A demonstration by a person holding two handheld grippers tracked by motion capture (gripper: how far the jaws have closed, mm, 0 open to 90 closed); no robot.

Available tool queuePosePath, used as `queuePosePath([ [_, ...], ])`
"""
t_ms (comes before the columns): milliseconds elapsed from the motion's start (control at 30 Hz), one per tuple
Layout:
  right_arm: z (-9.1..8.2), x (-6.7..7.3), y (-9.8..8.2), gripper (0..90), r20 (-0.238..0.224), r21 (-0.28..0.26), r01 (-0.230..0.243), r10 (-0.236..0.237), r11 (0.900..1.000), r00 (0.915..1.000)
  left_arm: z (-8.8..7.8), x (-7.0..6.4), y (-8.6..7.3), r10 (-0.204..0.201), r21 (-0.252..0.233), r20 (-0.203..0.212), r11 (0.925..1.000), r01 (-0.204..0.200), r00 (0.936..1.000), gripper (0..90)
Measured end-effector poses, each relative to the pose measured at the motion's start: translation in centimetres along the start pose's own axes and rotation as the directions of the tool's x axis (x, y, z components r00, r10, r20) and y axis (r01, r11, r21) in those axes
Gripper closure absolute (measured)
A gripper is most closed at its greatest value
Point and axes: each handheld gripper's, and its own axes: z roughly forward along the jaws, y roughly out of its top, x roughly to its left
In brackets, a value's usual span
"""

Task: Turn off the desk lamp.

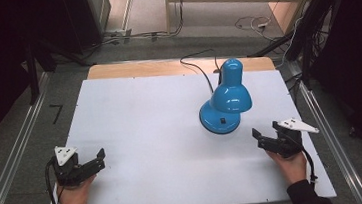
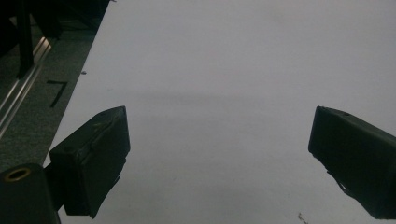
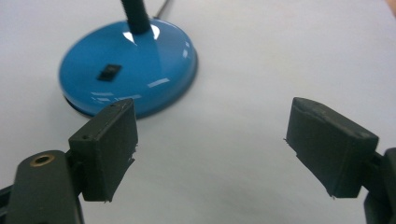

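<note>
Blue lamp stands near the empty, wide-open right gripper; left gripper likewise spread.

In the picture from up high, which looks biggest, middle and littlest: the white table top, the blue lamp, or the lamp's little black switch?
1. White table top, by far the largest.
2. Blue lamp.
3. Black switch on the lamp's base, a tiny spot.

No readable words, brand names or labels anywhere. One dark mark shaped like the numeral 7 on the grey floor just left of the white surface, seen again in the left gripper view. No legible print on the small black switch of the blue lamp.
</note>
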Motion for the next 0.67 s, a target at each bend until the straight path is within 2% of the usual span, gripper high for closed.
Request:
queuePosePath([
  [100,-0.5,-1.2,-0.8,15.0,0.022,0.022,-0.002,0.002,1.000,0.9998,0.0,0.0,0.0,0.002,0.003,-0.001,1.0000,-0.002,1.0000,5.9],
  [300,-1.8,-3.9,-2.6,14.9,0.073,0.040,-0.044,0.041,0.998,0.9965,0.1,-0.1,0.0,0.001,0.004,-0.001,1.0000,-0.001,1.0000,5.9],
  [500,-2.8,-6.5,-4.2,14.9,0.149,0.064,-0.096,0.086,0.993,0.9852,0.2,-0.2,0.0,0.007,0.007,-0.002,1.0000,-0.007,1.0000,5.9],
  [533,-2.8,-6.8,-4.3,15.0,0.155,0.063,-0.104,0.093,0.993,0.9835,0.1,-0.2,0.0,0.007,0.006,-0.002,1.0000,-0.007,1.0000,5.9],
  [600,-2.7,-7.0,-4.6,14.9,0.185,0.071,-0.092,0.078,0.993,0.9797,0.1,-0.3,0.1,0.010,0.003,0.000,0.9999,-0.010,1.0000,5.9],
  [667,-2.1,-7.3,-4.9,14.9,0.188,0.115,-0.098,0.075,0.988,0.9793,0.1,-0.4,0.1,0.010,0.001,0.001,0.9999,-0.010,0.9999,5.9],
])
